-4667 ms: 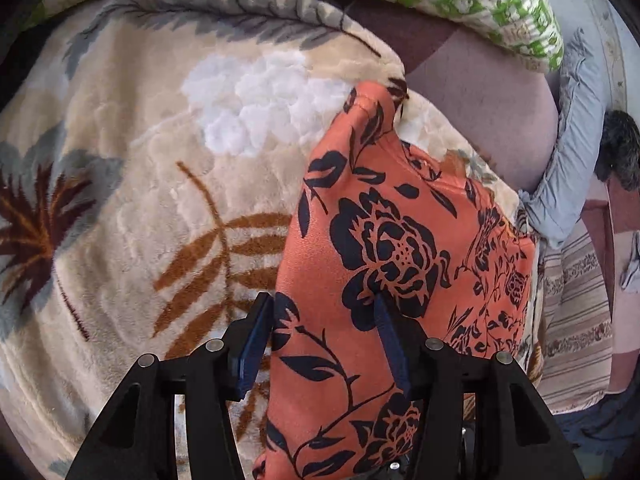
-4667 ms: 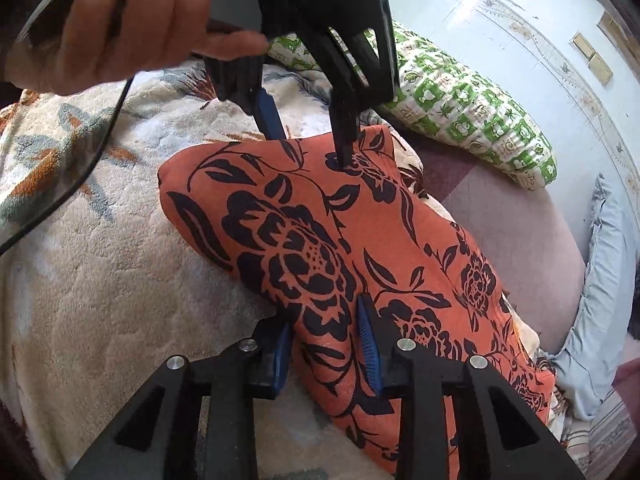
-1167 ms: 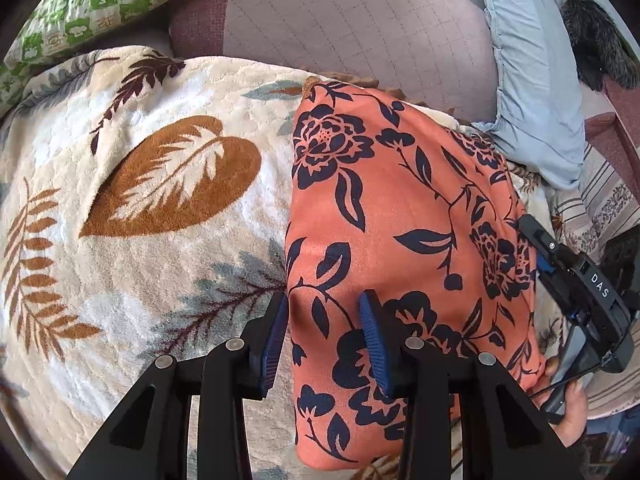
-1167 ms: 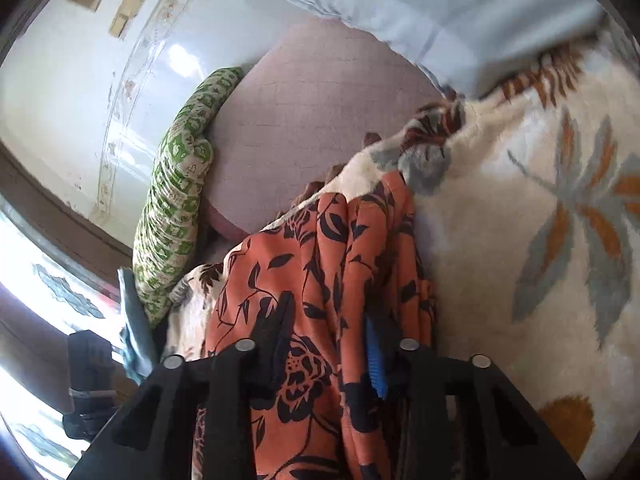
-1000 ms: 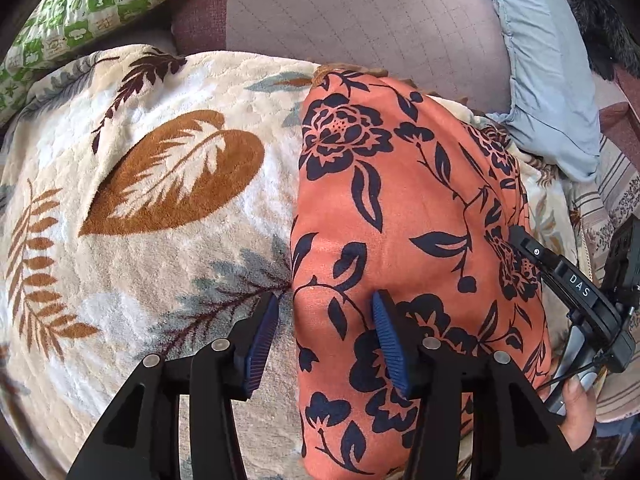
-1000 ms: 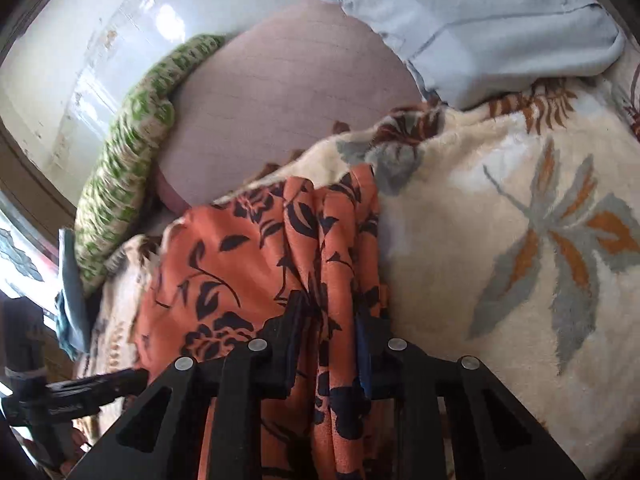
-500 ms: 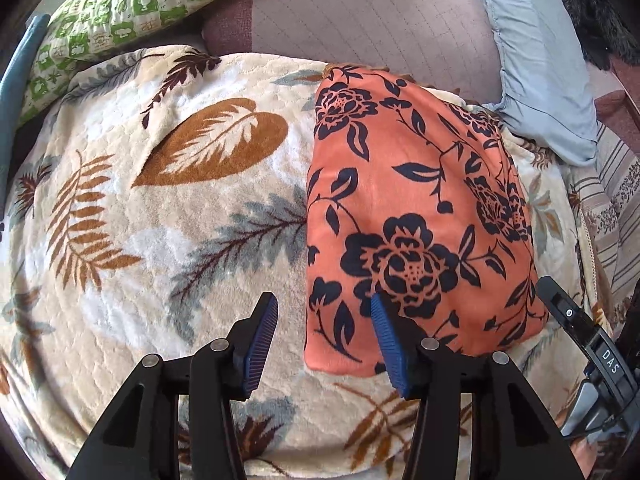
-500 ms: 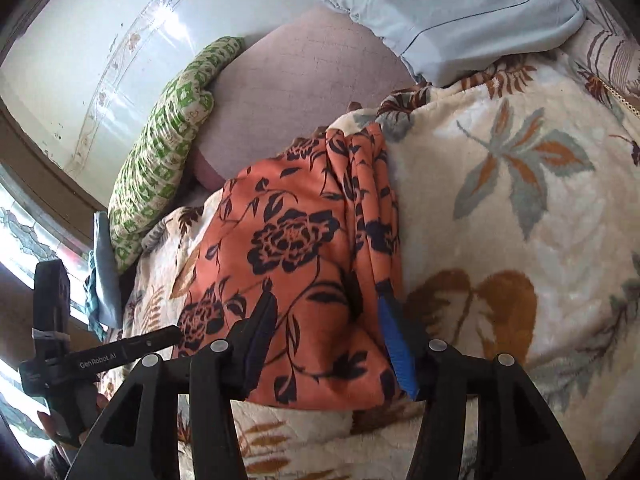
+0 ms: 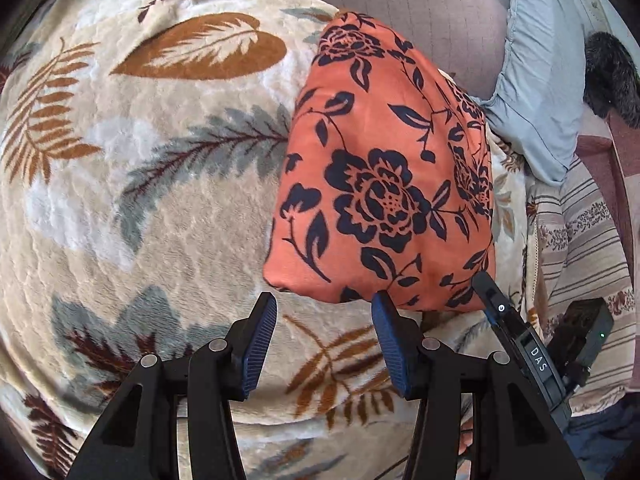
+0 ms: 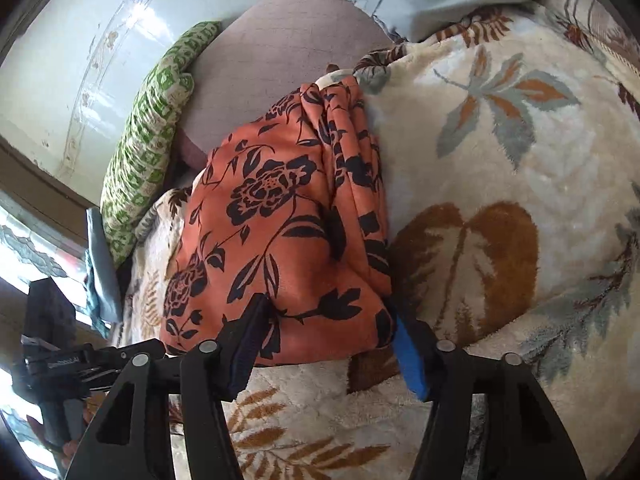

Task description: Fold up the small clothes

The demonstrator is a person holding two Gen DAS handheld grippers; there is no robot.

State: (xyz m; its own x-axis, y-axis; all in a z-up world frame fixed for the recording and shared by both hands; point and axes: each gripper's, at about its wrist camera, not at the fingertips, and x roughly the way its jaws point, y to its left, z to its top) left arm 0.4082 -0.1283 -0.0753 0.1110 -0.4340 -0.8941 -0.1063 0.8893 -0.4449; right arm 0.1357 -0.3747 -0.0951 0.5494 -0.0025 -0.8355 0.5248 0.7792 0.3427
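- Since a second ago both tongs have let go of the orange garment [image 9: 384, 184] and pulled back; it now lies folded on the leaf-patterned blanket [image 9: 140, 184], with nothing gripping it.
- The left tongs [image 9: 322, 344] stand wide apart just in front of the garment's near edge, holding nothing; the right-hand blue pad [image 9: 390, 344] sits at that edge, though contact is hard to judge.
- The right tongs [image 10: 328, 344] are also wide apart and hold nothing, their tips on either side of the garment's near end as seen from the right wrist camera.
- In that view the garment [image 10: 280, 232] shows bunched pleats along its right side, next to a brown leaf on the blanket [image 10: 500, 200].
- Right of the garment, in the left view, lies a pale blue pillow [image 9: 536, 92], with a striped cloth [image 9: 580, 240] nearer.
- Beyond the garment is a mauve quilted cushion [image 10: 288, 48], and to its left a green-and-white pillow [image 10: 148, 132].
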